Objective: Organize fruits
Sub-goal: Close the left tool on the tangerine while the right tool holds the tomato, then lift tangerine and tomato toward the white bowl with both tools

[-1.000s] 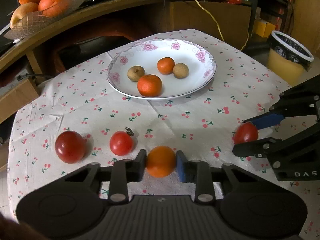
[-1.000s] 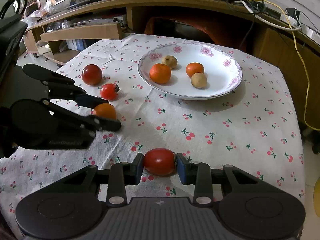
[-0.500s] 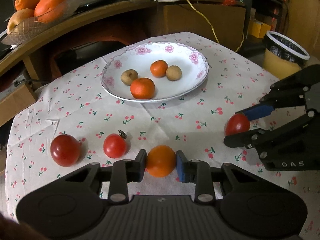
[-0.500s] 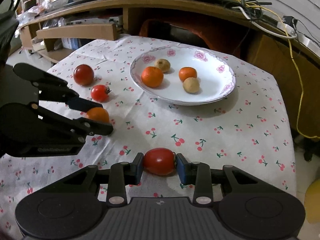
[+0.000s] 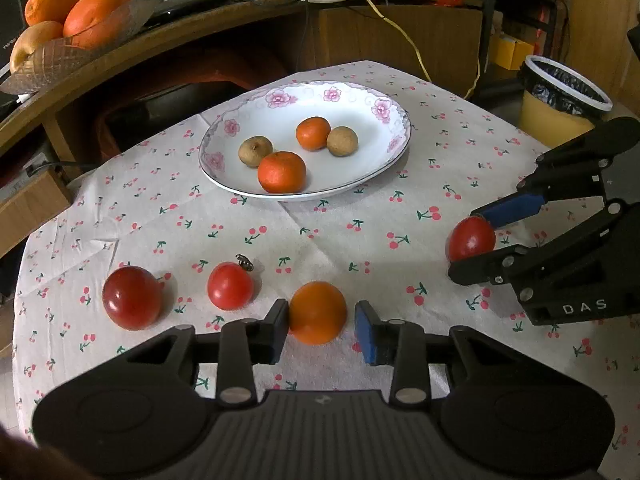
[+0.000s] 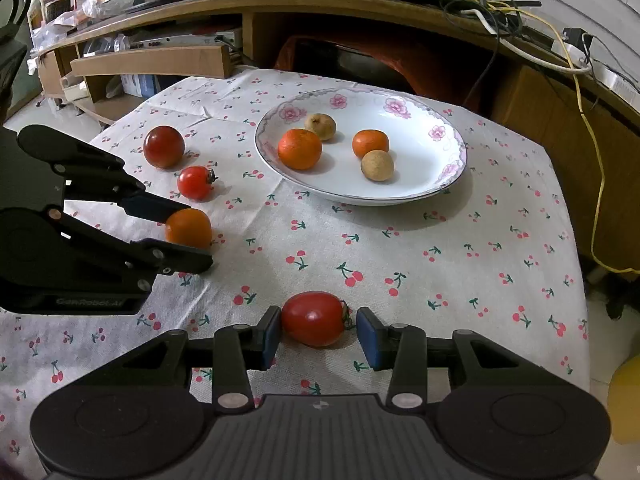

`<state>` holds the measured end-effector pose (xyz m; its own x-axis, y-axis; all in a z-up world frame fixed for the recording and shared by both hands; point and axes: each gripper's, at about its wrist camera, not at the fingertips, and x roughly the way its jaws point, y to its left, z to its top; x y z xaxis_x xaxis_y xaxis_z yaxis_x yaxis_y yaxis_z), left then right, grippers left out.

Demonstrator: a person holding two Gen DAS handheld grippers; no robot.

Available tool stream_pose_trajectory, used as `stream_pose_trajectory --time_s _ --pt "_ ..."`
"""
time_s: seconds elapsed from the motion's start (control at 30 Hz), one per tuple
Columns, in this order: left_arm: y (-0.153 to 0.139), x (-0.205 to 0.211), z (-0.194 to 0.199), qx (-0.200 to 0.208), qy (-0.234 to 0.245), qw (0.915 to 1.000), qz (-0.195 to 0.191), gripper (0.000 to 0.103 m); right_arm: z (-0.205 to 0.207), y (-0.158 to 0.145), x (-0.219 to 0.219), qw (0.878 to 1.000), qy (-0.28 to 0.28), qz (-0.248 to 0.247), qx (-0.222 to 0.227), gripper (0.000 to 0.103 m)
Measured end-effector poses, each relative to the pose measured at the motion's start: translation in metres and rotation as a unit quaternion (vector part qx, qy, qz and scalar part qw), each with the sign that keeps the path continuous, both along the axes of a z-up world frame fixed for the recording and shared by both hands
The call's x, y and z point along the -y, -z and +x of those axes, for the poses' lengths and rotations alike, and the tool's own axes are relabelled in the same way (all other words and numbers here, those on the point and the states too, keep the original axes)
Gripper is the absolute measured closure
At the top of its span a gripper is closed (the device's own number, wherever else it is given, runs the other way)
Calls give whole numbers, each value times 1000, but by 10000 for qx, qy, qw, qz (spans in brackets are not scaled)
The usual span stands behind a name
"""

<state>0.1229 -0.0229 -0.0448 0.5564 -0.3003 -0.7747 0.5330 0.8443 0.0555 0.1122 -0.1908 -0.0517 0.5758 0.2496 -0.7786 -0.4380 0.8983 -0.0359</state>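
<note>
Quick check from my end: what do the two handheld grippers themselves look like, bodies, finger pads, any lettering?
Both are matte black plastic. The left gripper and right gripper each have a ribbed, rounded body, angular linkage arms with silver pins, and blue finger pads. Side lettering differs: the right one shows white "DAS"; the left has faint, hard-to-read grey text. No cables show.

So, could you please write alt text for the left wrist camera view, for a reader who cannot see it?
The left gripper has just opened around an orange fruit that sits on a cherry-print tablecloth, with a gap at the right pad. Two red tomatoes lie left of it, and the right gripper brackets another tomato. Behind, a floral plate holds four small fruits.
</note>
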Motion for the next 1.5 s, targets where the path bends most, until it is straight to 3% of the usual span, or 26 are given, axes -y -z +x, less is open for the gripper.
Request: stream_pose_trajectory --time_s 0.57,0.93,1.5 --pt "-3 2 5 -120 -126 9998 -126 68 3 -6 -2 9999 23 156 2 70" --pt "-19 12 11 99 -173 9994 -270 68 8 -22 -6 9990 92 421 126 70" --pt "-43 19 46 460 -658 9956 -478 68 36 -43 -1 9955 476 564 602 70"
